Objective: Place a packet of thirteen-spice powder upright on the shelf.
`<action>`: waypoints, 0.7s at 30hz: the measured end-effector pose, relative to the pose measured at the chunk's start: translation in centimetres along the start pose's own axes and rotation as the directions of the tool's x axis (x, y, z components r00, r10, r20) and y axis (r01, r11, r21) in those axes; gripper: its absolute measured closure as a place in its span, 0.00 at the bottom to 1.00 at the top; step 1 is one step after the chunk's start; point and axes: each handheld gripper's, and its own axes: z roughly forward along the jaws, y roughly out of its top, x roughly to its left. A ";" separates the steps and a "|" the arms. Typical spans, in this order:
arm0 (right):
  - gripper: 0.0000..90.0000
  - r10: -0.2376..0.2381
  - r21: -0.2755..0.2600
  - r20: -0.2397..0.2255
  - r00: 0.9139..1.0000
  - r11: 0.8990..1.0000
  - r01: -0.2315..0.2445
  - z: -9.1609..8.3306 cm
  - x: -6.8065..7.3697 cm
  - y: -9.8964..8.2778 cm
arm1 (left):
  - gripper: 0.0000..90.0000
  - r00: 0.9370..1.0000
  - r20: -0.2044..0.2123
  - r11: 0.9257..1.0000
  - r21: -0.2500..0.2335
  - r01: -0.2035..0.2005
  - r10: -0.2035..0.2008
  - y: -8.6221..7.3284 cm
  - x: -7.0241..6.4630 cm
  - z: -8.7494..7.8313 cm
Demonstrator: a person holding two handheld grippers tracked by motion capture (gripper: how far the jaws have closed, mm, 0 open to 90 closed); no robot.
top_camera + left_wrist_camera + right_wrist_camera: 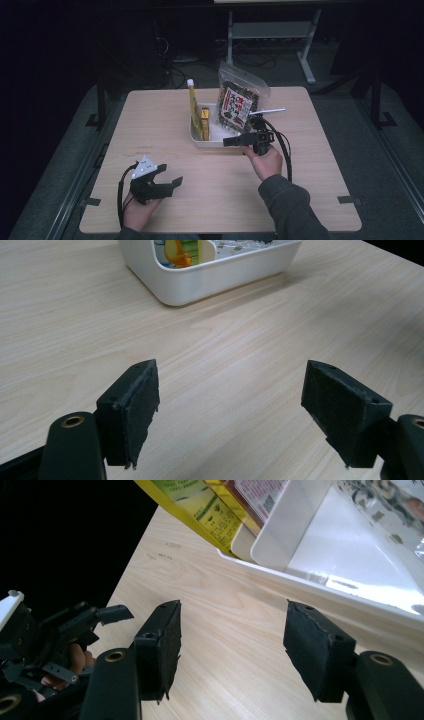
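High view: a white bin (216,142) sits near the middle of a light wooden table (310,200), holding packaged goods upright.
Bin contents: a tall yellow packet (193,107) with a white cap at the left end, a shorter yellow box (204,119) just beside it, and a clear snack pouch (239,97) with a red-and-white label leaning at the right end.
Right gripper: the right gripper (231,142) is held level just at the bin's near wall, jaws apart with nothing between them, pointing toward the table's left side; the person's hand (265,161) and dark sleeve come in behind it.
Right gripper view: both black pads (167,645) stand spread over bare wood, the bin's white rim (320,587) running across above them and the yellow packet (200,507) slanting out of it.
Left gripper: the left gripper (169,182) rests low near the table's near left edge, well apart from the bin, jaws wide and empty, a grey three-cornered plate (144,167) on top.
Left gripper view: spread pads (142,405) frame bare tabletop, with the bin (200,282) farther off at the top.
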 end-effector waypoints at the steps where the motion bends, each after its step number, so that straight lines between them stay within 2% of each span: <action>1: 0.43 0.004 -0.002 -0.002 1.000 1.000 -0.004 -0.1 -0.1 -0.1 | 0.25 1.000 0.000 1.000 0.000 -0.001 0.001 0.0 0.0 0.0; 12: 0.43 0.029 -0.001 -0.025 0.999 1.000 -0.029 -0.9 -1.4 -1.4 | 0.25 1.000 -0.001 1.000 0.005 -0.009 0.009 0.0 -0.1 0.1; 21: 0.42 0.026 0.011 -0.018 0.999 1.000 -0.026 -1.5 -2.2 -2.4 | 0.25 1.000 0.000 1.000 0.007 -0.011 0.011 0.0 -0.1 0.1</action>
